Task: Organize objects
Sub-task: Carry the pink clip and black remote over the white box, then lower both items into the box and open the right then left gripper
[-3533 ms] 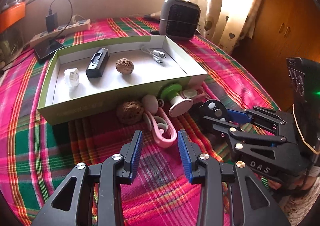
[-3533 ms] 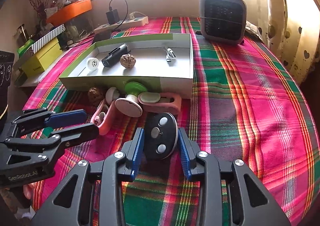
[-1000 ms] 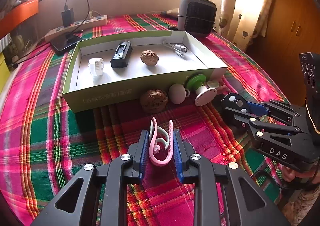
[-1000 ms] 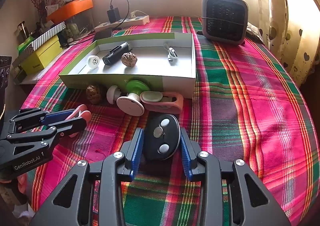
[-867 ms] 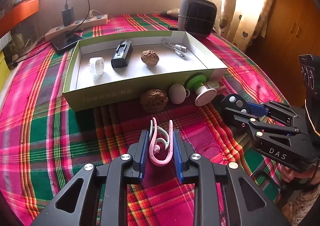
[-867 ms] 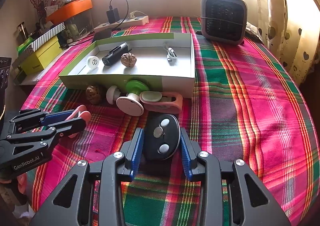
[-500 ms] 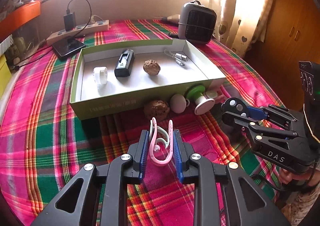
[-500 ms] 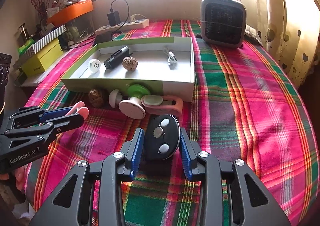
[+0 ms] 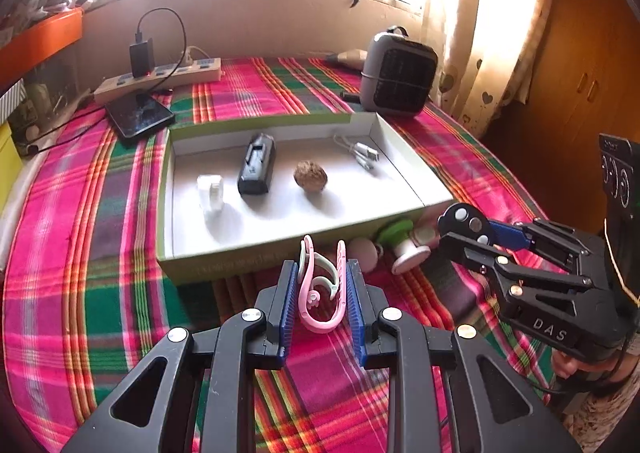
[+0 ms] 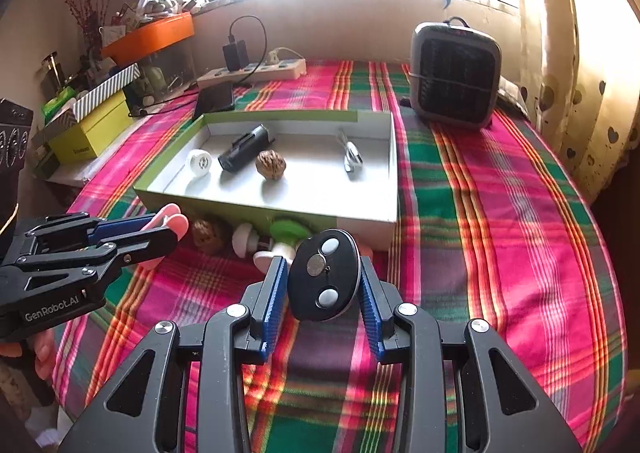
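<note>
My left gripper (image 9: 322, 279) is shut on a pink clip (image 9: 320, 293), held above the plaid cloth just in front of the green box (image 9: 224, 259). My right gripper (image 10: 324, 281) is shut on a black oval remote (image 10: 324, 277) with round buttons, lifted near the box's front right corner. The remote (image 9: 466, 221) and right gripper show at the right of the left wrist view. Inside the box lie a white roll (image 9: 210, 193), a black device (image 9: 256, 165), a walnut (image 9: 310, 176) and a cable (image 9: 360, 155). The clip (image 10: 170, 225) shows at the left of the right wrist view.
Along the box's front lie a second walnut (image 10: 208, 235), a white knob (image 10: 244, 239) and a green-and-white spool (image 10: 286, 237). A grey heater (image 10: 456, 75), a power strip (image 10: 252, 73) with charger and a phone (image 9: 140, 117) stand at the back. Boxes (image 10: 92, 129) sit left.
Both grippers have risen a little with the clip and the remote; the box and table look farther below. The walnut in front of the box is now hidden in the left wrist view.
</note>
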A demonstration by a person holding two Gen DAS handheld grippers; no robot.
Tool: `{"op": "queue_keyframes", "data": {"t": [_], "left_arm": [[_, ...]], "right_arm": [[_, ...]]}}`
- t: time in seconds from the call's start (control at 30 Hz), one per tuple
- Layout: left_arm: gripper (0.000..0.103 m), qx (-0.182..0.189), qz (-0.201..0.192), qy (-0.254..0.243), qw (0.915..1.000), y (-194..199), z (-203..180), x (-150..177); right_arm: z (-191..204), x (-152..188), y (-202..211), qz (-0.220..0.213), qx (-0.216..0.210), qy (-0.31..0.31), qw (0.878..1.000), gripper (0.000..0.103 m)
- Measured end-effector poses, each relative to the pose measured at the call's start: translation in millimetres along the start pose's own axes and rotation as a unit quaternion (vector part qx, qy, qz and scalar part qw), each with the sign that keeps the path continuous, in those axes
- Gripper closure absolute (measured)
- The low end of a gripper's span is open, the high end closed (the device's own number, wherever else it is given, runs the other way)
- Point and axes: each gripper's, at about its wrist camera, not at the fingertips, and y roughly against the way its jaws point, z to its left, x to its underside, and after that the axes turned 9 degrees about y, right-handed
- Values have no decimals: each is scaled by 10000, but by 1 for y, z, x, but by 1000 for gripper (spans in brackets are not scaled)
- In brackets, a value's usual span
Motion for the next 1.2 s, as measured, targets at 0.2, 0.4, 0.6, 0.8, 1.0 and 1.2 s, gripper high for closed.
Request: {"op": "queue_keyframes", "data": {"t": [0.2,0.4,0.6,0.8,1.0,1.2], "left_arm": [[81,8,-40,115,9999,-3,10,-18],[81,-51,-69,159,9998,-9,19,-31],[81,-44,-94,283,9995,-14,31,-49],[81,-128,-134,295,9994,-21,40,-65],[81,-136,-29,329,9994,-35,50,-80],[81,-156,58,382,9991,-49,59,-92]], "right_arm": [[3,-16,-4,-78,-101,72,9999,67],[1,-32,-12,-93,-173,97,9998,67],[-1,-46,-24,-51,-212,88,9997,67],[-4,-65,-36,-34,-246,80,9997,67],[-8,-81,-55,90,-328,-23,9994,67],[-8,-92,-74,217,-312,-28,9993,67]]}}
